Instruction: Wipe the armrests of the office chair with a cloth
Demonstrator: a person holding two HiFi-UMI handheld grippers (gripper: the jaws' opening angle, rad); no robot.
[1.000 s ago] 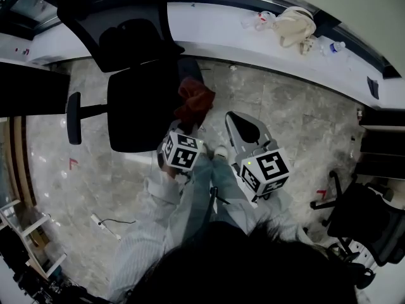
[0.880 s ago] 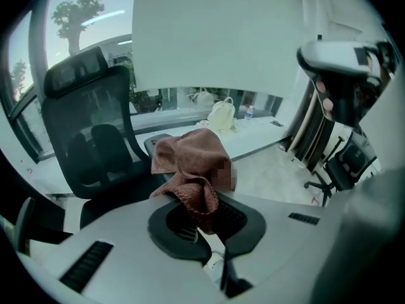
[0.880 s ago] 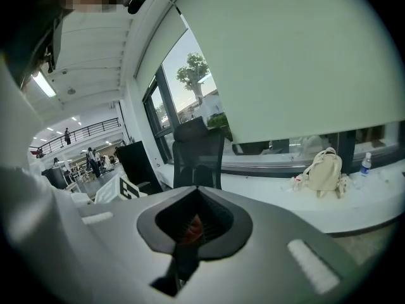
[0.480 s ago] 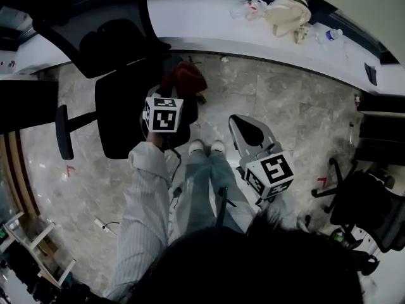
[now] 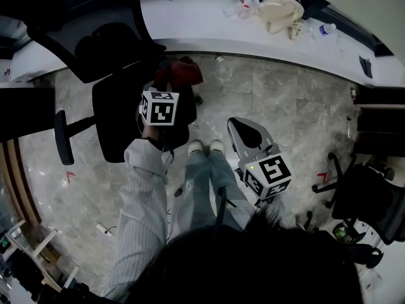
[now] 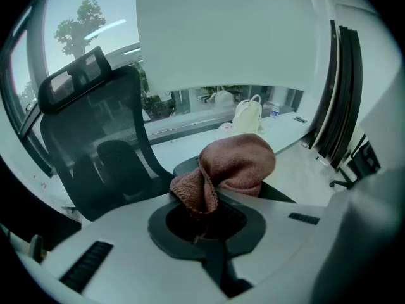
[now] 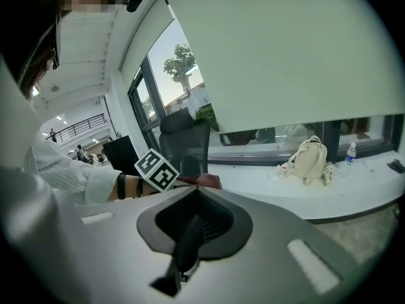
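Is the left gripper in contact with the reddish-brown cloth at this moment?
Touching. The left gripper view shows the left gripper with its jaws shut on a fold of the cloth, the rest of it bunched beyond them.

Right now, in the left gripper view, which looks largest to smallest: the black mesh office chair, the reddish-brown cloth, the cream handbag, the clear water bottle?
1. black mesh office chair
2. reddish-brown cloth, though nearness to the camera enlarges it
3. cream handbag
4. clear water bottle
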